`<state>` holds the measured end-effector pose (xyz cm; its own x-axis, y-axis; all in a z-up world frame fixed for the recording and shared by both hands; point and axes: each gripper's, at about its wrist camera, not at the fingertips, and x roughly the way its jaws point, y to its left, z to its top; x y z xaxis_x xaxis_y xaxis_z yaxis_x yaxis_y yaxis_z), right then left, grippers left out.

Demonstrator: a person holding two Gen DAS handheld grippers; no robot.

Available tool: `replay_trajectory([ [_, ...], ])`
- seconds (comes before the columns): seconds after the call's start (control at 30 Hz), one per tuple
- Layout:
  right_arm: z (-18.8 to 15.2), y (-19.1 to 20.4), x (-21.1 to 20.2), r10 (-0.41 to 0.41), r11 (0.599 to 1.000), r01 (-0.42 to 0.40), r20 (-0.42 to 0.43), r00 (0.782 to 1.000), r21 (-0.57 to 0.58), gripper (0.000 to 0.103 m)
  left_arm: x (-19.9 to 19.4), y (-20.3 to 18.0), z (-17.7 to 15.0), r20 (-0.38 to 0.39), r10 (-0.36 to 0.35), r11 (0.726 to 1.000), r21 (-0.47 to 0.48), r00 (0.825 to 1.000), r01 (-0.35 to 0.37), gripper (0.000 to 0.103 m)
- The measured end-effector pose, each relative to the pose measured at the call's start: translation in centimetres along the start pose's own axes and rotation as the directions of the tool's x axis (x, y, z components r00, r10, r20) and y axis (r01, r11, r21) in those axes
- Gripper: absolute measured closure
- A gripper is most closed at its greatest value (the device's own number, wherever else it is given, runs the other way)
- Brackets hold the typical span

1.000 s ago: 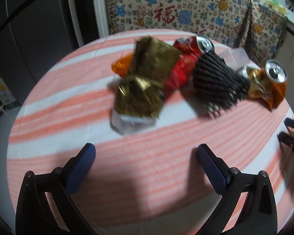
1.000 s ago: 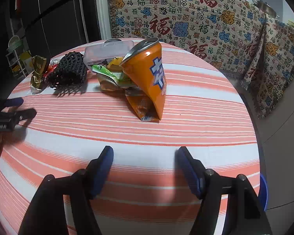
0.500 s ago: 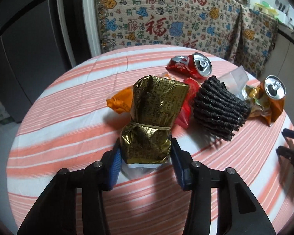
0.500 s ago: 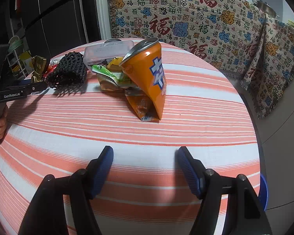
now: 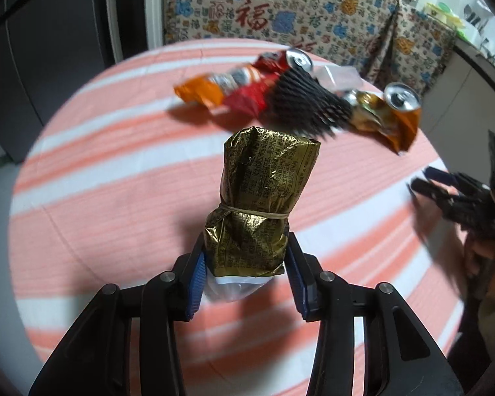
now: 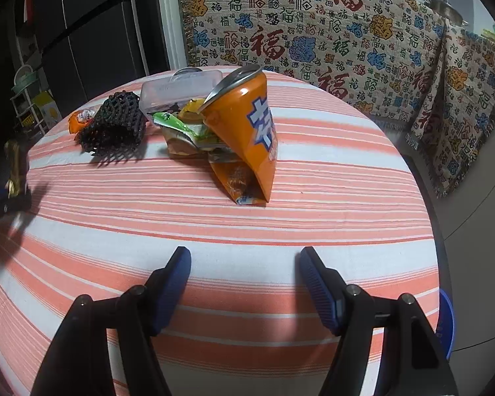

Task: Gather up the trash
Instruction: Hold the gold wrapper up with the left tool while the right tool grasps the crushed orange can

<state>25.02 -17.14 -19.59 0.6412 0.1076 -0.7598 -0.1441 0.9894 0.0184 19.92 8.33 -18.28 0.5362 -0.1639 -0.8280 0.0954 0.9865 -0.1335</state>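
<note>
Gold foil packet (image 5: 264,204) clamped in left hand-held gripper (image 5: 246,272), long axis toward 12 o'clock, clear of surface (image 5: 115,181) | right hand-held gripper (image 6: 246,283) unclenched, empty | crushed orange can (image 6: 244,132) at its 12 o'clock, nearer right hand

Mesh sleeve (image 6: 113,124) left of can (image 6: 247,128), on table (image 6: 313,224)

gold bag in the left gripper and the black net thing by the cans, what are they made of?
Gold bag: looks like metallised foil film, glossy and finely creased, printed text, tied with a rubber band. Black net: probably foam or soft plastic mesh, matte, open diamond lattice; hard to say which.
</note>
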Motion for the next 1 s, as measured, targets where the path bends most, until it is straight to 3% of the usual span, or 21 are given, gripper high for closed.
replay_trajectory([
  [0.1,0.3,-0.3,-0.1,0.006,1.000,-0.006,0.019,1.000,-0.008,0.034,0.6,-0.4,-0.1,0.017,0.012,1.000,0.012,1.000,-0.012,0.048],
  [0.17,1.1,0.1,-0.1,-0.022,0.998,0.024,0.041,0.999,-0.061,0.034,0.7,-0.4,0.0,0.038,0.001,1.000,0.014,0.999,-0.001,0.037],
  [0.4,5.1,0.9,0.3,-0.003,0.993,0.017,0.121,0.993,-0.116,0.043,1.0,0.2,0.3,0.063,-0.006,1.000,0.003,0.998,0.006,0.034],
  [0.43,5.3,1.0,0.2,0.001,0.992,0.016,0.135,0.991,-0.126,0.049,1.1,0.2,0.3,0.064,-0.005,1.000,0.006,0.998,0.005,0.034],
  [0.47,5.6,1.2,0.3,0.007,0.990,0.013,0.142,0.990,-0.140,0.068,1.1,0.1,0.2,0.066,-0.002,1.000,0.015,0.998,0.001,0.034],
  [0.6,6.4,0.7,0.4,0.026,0.994,-0.014,0.115,0.993,-0.110,0.075,1.0,0.0,0.0,0.070,0.003,1.000,0.021,0.998,-0.004,0.034],
  [0.9,4.3,-1.6,-4.6,0.116,0.993,-0.117,0.024,0.993,0.028,0.085,0.8,-0.1,0.0,0.077,-0.005,1.000,0.009,0.997,0.004,0.034],
  [1.0,3.3,-1.4,-4.5,0.083,0.997,-0.083,-0.027,0.996,0.002,0.085,1.1,-0.6,0.1,0.066,0.003,1.000,0.019,0.998,-0.005,0.034],
])
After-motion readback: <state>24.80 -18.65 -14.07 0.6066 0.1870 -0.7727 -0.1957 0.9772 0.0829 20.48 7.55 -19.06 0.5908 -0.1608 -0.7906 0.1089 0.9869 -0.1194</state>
